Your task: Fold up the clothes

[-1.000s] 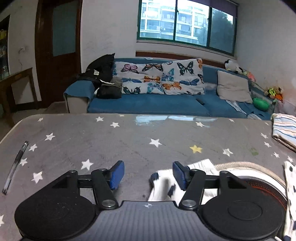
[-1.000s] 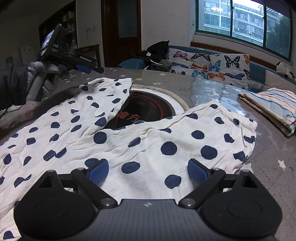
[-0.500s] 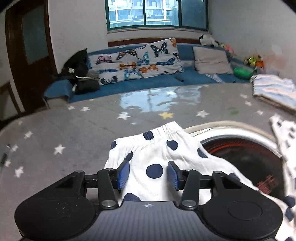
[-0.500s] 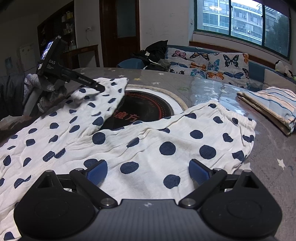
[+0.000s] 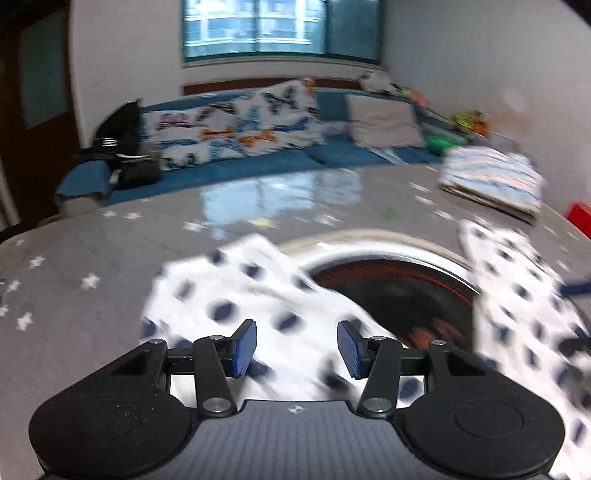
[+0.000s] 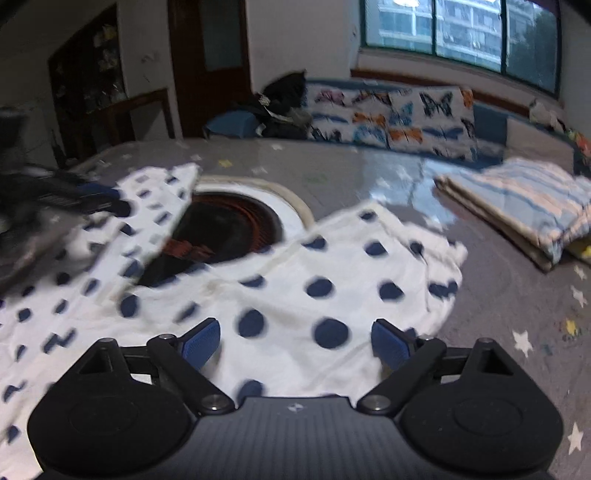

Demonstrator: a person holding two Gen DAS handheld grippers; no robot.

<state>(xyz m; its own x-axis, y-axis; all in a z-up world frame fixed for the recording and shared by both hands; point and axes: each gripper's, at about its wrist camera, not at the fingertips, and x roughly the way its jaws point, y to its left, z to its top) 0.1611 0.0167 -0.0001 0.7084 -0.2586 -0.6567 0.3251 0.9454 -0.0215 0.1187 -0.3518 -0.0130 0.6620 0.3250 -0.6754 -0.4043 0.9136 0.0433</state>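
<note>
on the table point(image 6: 498, 295), white navy-dotted trousers point(image 6: 295, 280)

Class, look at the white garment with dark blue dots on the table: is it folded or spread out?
Spread out. The white cotton garment with dark blue dots lies open, both legs apart, flat across the grey star-print tablecloth.

Dim room, window point(image 5: 280, 29) daylight, motion blur, fisheye edges.
</note>
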